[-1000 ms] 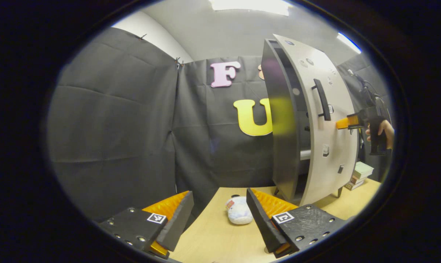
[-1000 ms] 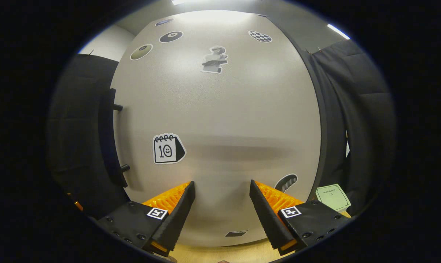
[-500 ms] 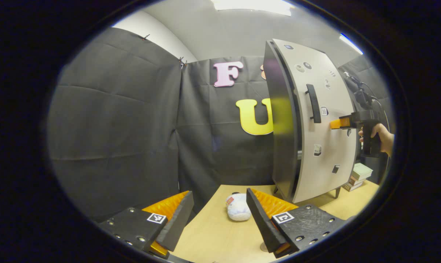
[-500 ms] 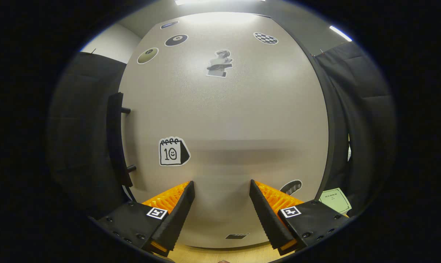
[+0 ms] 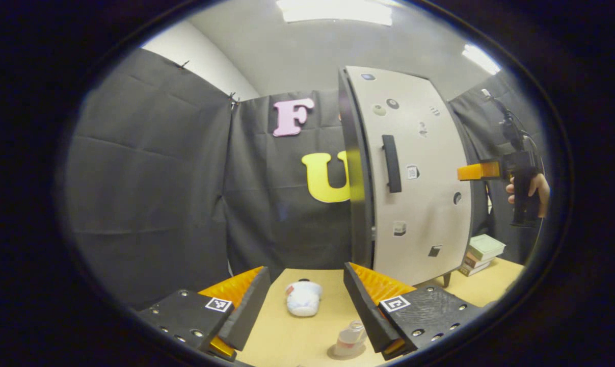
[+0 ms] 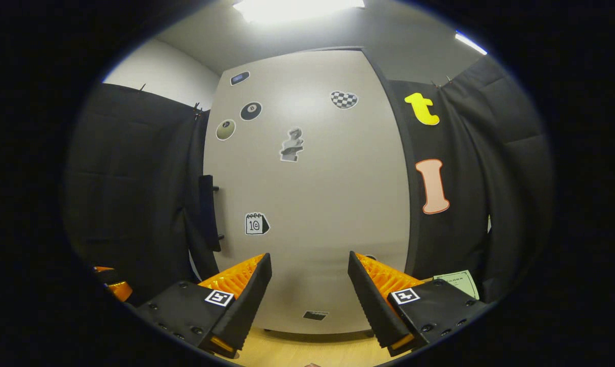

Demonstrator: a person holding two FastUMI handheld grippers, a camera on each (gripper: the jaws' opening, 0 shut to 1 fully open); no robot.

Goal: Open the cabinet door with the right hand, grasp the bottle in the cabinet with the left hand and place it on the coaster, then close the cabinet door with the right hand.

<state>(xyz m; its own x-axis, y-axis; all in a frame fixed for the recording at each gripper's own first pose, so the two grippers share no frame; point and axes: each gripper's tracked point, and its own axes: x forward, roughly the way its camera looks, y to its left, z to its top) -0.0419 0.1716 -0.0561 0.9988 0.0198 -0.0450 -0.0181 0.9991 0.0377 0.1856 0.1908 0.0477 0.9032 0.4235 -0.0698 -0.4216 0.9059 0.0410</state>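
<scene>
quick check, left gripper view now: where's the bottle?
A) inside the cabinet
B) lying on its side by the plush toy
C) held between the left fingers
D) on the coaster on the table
D. The bottle stands upright on the coaster on the table, just beside the open left gripper; the cabinet door looks shut.

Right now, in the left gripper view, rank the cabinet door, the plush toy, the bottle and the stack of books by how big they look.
1. Cabinet door, by far the largest.
2. Stack of books and plush toy: they look about alike, and the books sit farther away, so no firm order.
3. Bottle, smallest; partly hidden by the left gripper.
</scene>
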